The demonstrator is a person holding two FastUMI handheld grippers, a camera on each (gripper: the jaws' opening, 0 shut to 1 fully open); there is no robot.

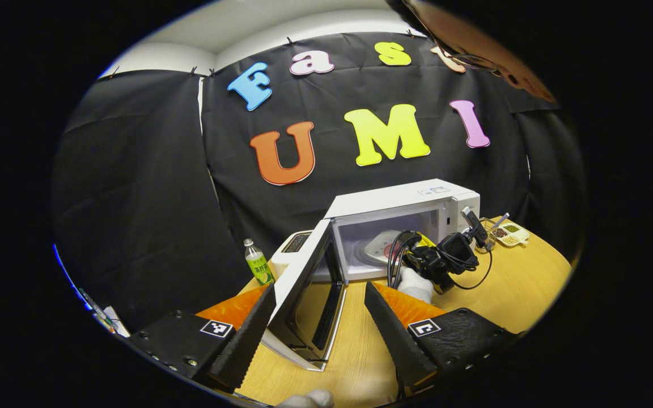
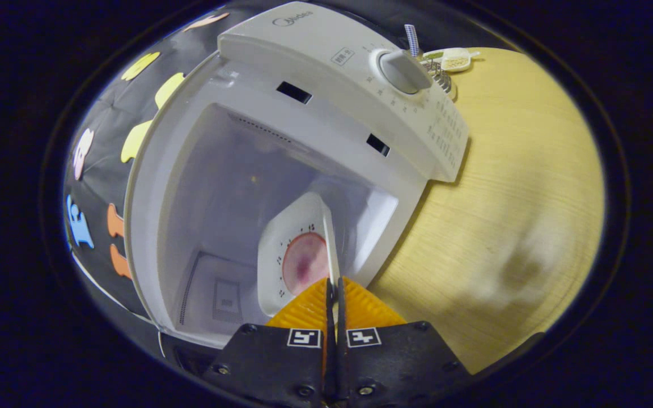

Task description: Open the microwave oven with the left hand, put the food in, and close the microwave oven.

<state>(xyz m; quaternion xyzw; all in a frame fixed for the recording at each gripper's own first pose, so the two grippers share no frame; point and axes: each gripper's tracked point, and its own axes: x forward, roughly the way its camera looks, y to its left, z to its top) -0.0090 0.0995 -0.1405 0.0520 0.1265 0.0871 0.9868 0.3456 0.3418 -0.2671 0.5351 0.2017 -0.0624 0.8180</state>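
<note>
A white microwave oven (image 1: 417, 207) stands on the wooden table (image 1: 519, 294) with its door (image 1: 309, 294) swung wide open toward me. My left gripper (image 1: 318, 317) is open, its fingers either side of the door's edge without pressing it. In the right gripper view, my right gripper (image 2: 333, 294) is shut on the rim of a white plate (image 2: 298, 249) with pink food on it. The plate is tilted and reaches into the oven cavity (image 2: 236, 192). The left gripper view shows the other gripper (image 1: 445, 255) and a gloved hand (image 1: 416, 282) at the oven mouth.
A green drink bottle (image 1: 258, 263) stands left of the oven beside a white appliance (image 1: 292, 246). A small tray of condiments (image 1: 509, 232) lies at the table's far right, right of the oven. The oven's dial (image 2: 403, 71) sits on its control panel.
</note>
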